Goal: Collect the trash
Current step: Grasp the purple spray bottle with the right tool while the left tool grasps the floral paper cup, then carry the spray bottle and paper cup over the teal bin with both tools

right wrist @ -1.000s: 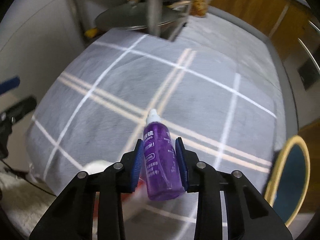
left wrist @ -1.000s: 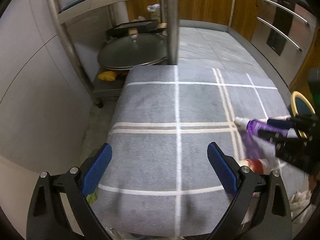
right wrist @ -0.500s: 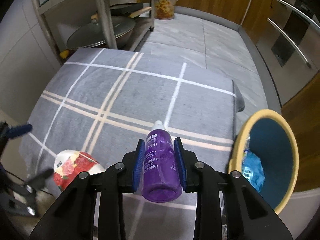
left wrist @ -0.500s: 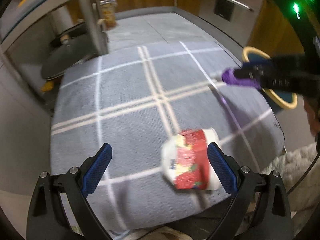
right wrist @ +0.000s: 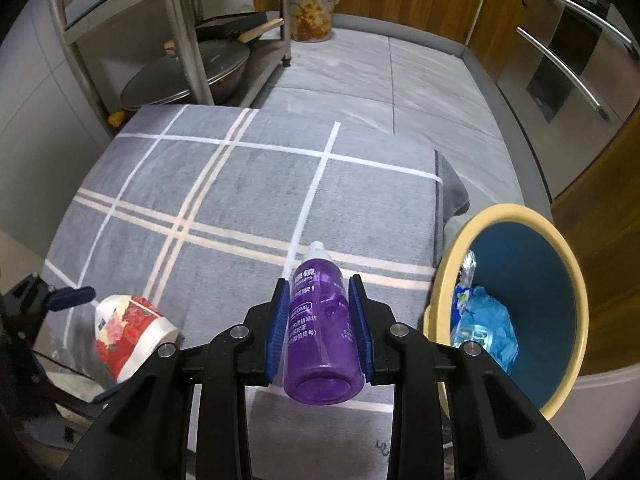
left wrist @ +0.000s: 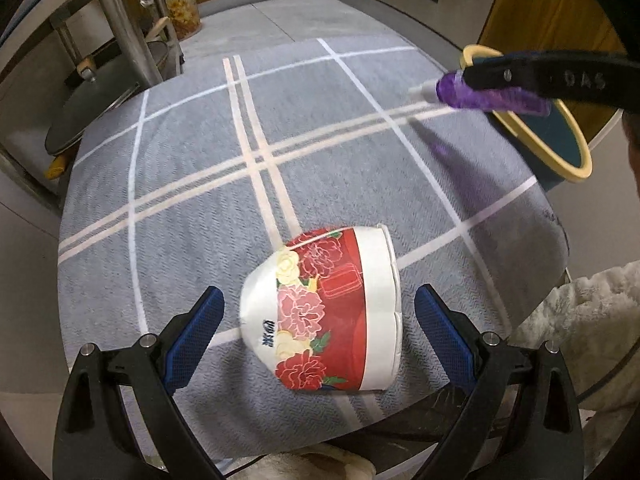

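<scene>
A red and white flowered paper bowl (left wrist: 324, 312) lies on its side near the front edge of the grey checked cloth (left wrist: 200, 152). My left gripper (left wrist: 318, 316) stands open, its blue pads on either side of the bowl and apart from it. In the right wrist view the same bowl (right wrist: 128, 336) lies at the lower left. My right gripper (right wrist: 318, 308) is shut on a purple plastic bottle (right wrist: 320, 328) with a white cap, held above the cloth just left of the bin (right wrist: 560, 240). The held bottle (left wrist: 484, 94) also shows at the upper right of the left wrist view.
The blue bin with a cream rim (left wrist: 560, 152) stands off the cloth's right edge with blue wrappers (right wrist: 486, 326) inside. A metal rack (right wrist: 188, 40) holding a lidded pan (right wrist: 188, 76) stands at the back left, a lined floral bucket (right wrist: 314, 10) behind. A white fluffy fabric (left wrist: 576, 320) lies at right.
My left gripper swung right and lower, so the flowered bowl came between its open pads. My right gripper carried the purple bottle rightward until the bin came into view beside it.
</scene>
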Tool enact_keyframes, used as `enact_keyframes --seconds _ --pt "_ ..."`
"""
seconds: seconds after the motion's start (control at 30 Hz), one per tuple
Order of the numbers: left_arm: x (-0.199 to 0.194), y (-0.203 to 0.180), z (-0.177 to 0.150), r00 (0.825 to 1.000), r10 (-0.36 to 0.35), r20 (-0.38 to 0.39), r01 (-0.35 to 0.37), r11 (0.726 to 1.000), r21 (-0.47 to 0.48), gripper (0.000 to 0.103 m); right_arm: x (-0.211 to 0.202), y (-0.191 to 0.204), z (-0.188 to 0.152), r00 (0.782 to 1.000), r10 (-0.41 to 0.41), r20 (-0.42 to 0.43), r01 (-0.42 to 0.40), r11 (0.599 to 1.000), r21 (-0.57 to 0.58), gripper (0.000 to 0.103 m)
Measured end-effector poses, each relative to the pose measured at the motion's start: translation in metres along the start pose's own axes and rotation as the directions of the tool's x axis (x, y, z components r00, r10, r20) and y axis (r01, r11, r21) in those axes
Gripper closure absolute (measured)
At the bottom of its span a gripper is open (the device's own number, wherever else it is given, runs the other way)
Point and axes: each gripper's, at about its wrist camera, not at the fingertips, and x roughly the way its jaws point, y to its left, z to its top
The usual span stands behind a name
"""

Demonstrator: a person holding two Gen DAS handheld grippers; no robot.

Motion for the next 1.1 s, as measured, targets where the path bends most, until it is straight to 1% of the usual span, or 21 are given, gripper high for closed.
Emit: enact_keyframes --seconds 0.13,0.23,0.37,0.5,0.63,0.9,1.0,1.1 --pt "0.006 -0.005 -0.001 1.0 0.025 -0.014 -0.025 0.999 0.033 0.008 0.0 0.0 0.0 1.0 0.0 0.001 0.0 1.0 0.001 0.071" --pt "0.009 -0.004 0.0 0.999 0.03 -0.022 -0.029 0.999 0.036 0.009 -0.002 -0.003 0.001 1.0 0.0 0.005 0.0 1.0 0.006 0.071" --pt "0.014 -0.004 0.001 0.999 0.029 -0.046 -0.027 0.999 0.038 0.023 -0.003 -0.006 0.001 1.0 0.0 0.008 0.0 1.0 0.014 0.071" --pt "0.013 -0.005 0.002 0.999 0.031 -0.041 -0.03 0.999 0.035 0.023 -0.006 -0.008 -0.001 1.0 -0.003 0.014 0.003 1.0 0.017 0.071" --pt "0.009 -0.008 0.005 0.999 0.03 -0.02 -0.029 0.999 0.043 0.023 -0.01 -0.013 -0.003 1.0 -0.004 0.02 0.004 1.0 0.026 0.071" --pt "-0.011 -0.014 0.017 0.998 0.032 0.059 -0.034 0.999 0.032 0.023 -0.021 -0.031 -0.008 0.999 -0.019 0.034 0.017 0.998 0.068 0.071" --pt "-0.019 -0.02 0.024 0.995 0.039 0.092 -0.043 0.998 0.037 0.023 -0.031 -0.042 -0.01 0.999 -0.016 0.042 0.012 0.995 0.098 0.071" --pt "-0.024 -0.029 0.032 0.992 0.048 0.121 -0.054 0.998 0.045 0.023 -0.05 -0.051 -0.013 0.997 -0.011 0.079 0.001 0.993 0.115 0.071"
